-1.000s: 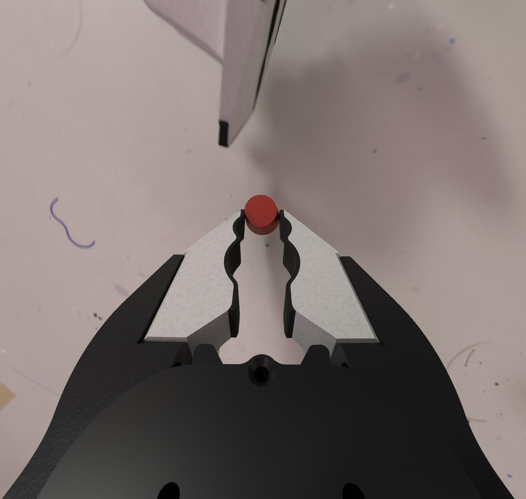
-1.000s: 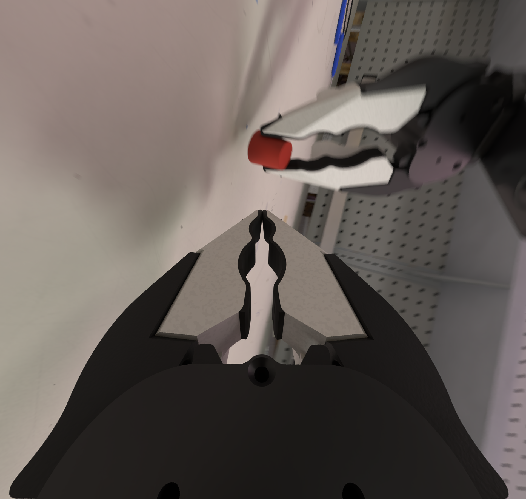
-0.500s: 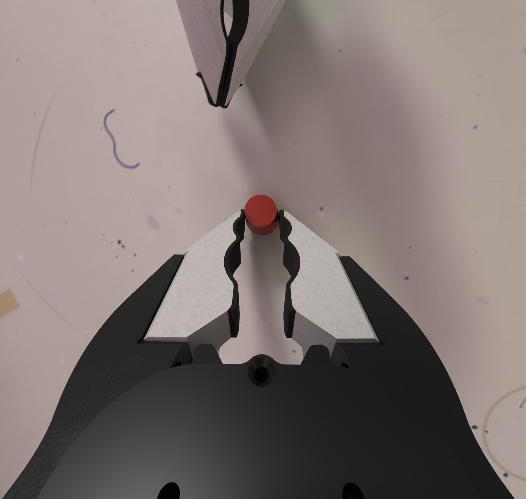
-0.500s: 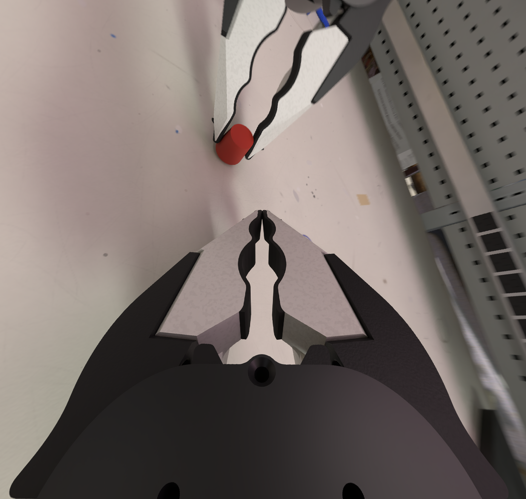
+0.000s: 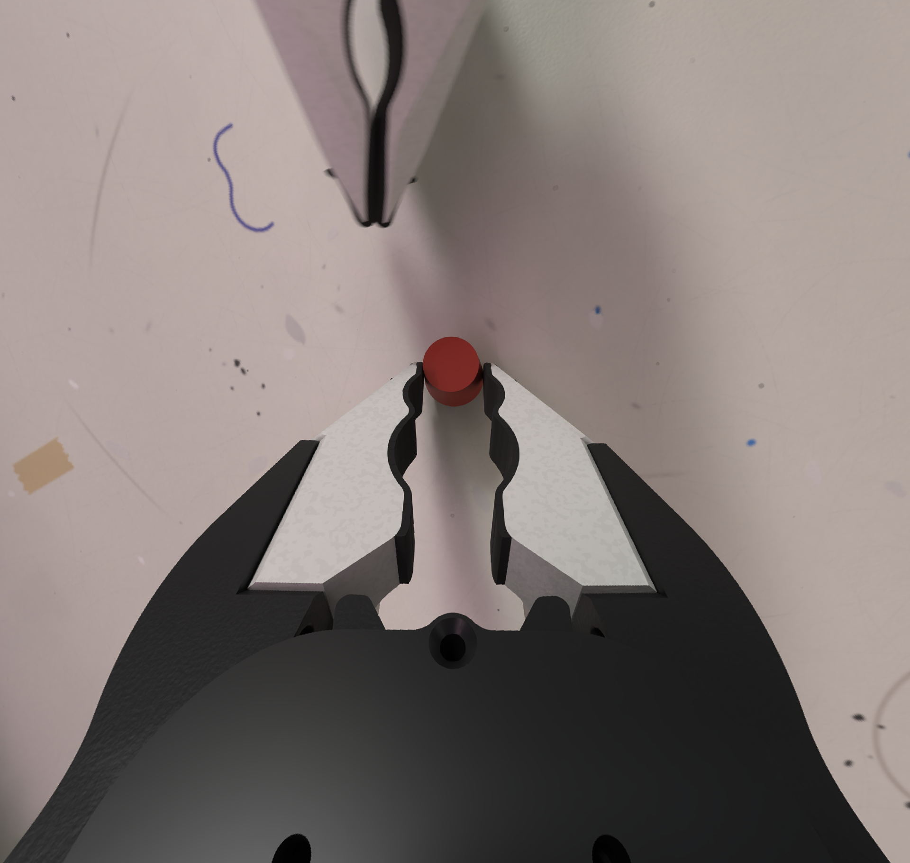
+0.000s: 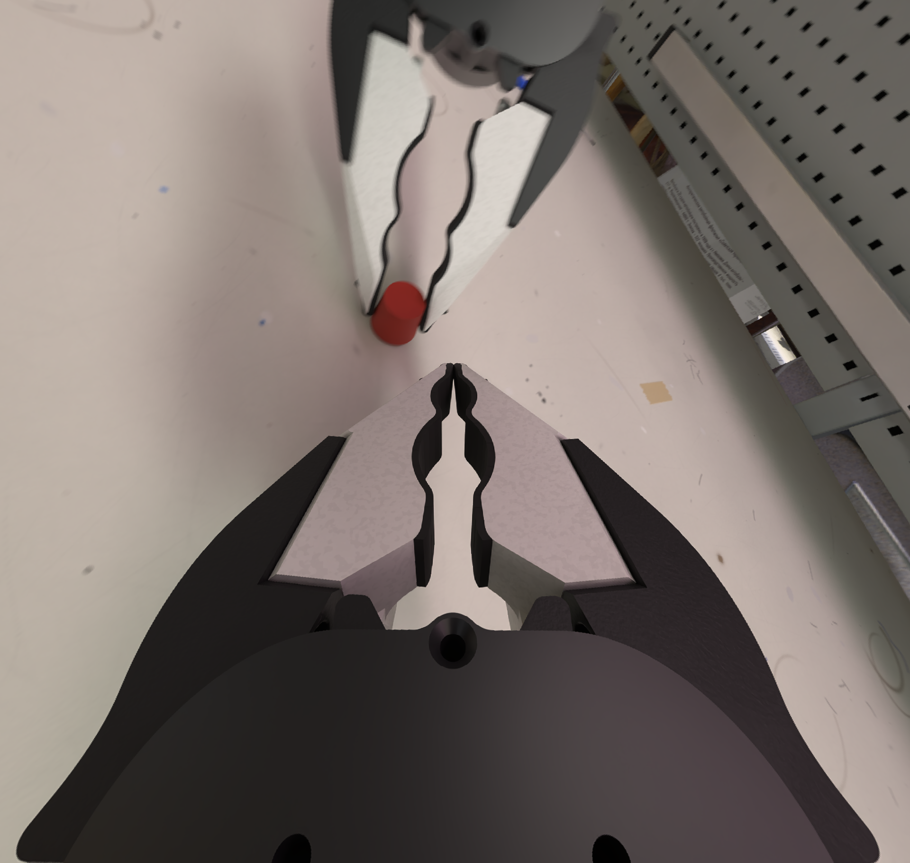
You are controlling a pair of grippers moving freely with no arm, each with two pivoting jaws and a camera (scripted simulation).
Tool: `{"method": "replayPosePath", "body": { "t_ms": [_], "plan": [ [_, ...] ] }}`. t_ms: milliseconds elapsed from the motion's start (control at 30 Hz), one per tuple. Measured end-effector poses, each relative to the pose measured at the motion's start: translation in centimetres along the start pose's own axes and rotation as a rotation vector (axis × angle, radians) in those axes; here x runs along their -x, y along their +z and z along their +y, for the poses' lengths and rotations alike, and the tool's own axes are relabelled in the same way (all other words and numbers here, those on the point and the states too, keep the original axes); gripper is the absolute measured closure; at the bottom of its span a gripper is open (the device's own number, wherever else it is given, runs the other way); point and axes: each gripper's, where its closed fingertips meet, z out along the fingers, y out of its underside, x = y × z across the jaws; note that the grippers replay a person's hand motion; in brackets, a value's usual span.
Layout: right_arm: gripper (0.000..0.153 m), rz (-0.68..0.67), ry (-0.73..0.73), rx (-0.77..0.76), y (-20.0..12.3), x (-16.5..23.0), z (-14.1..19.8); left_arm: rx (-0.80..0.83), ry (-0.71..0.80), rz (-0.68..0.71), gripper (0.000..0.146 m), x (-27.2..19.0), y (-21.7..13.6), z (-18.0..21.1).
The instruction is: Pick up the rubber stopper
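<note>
The rubber stopper (image 5: 451, 370) is a small red cylinder. My left gripper (image 5: 452, 371) is shut on it at the fingertips, over the pale tabletop. In the right wrist view the stopper (image 6: 398, 313) shows between the left gripper's (image 6: 400, 314) tips, just beyond my right gripper (image 6: 453, 367). My right gripper is shut and empty. In the left wrist view the right gripper (image 5: 375, 222) points toward the stopper from the far side, apart from it.
The pale tabletop (image 5: 738, 199) is speckled, with a blue squiggle (image 5: 231, 184) and a piece of tan tape (image 5: 43, 465). A grey pegboard shelving unit (image 6: 788, 149) runs along the right in the right wrist view.
The right gripper has swung round to face the left gripper head-on and has come closer. The left gripper still holds the stopper.
</note>
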Motion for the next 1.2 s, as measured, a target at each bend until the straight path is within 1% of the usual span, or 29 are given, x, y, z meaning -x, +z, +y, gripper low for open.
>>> {"method": "replayPosePath", "body": {
  "t_ms": [133, 267, 333, 433, 633, 767, 900, 1067, 1200],
  "plan": [
    [0.153, 0.03, 0.1, -0.076, 0.4, -2.8, -0.8, -0.066, 0.02, 0.04, 0.122, -0.4, -0.3, 0.3],
    [0.152, 0.013, 0.183, -0.101, 0.6, -4.4, -0.5, -0.108, 0.029, 0.082, 0.122, -1.2, -1.2, 0.6],
    [0.15, 0.013, 0.194, -0.119, 0.4, -4.8, -0.6, -0.13, 0.03, 0.094, 0.122, -1.4, -1.7, 0.5],
    [0.151, 0.03, 0.187, -0.138, 0.1, -5.2, -0.7, -0.143, 0.026, 0.096, 0.122, -1.5, -2.4, 0.5],
    [0.147, 0.003, 0.19, -0.144, 0.1, -4.8, -0.8, -0.078, 0.058, 0.031, 0.122, -1.6, -3.5, -0.5],
    [0.144, -0.06, 0.13, -0.126, 0.5, -3.1, -1.0, 0.03, 0.087, -0.036, 0.122, -1.5, -3.9, -0.6],
    [0.147, -0.062, 0.078, -0.11, 0.7, -2.4, -1.0, 0.085, 0.117, -0.071, 0.122, -1.7, -4.1, -0.5],
    [0.148, -0.062, 0.109, -0.123, 0.6, -2.8, -1.1, 0.124, 0.125, -0.076, 0.122, -1.8, -3.8, -0.1],
    [0.148, -0.061, 0.102, -0.112, 0.7, -2.8, -0.9, 0.148, 0.121, -0.08, 0.122, -1.7, -3.6, 0.4]
  ]
}}
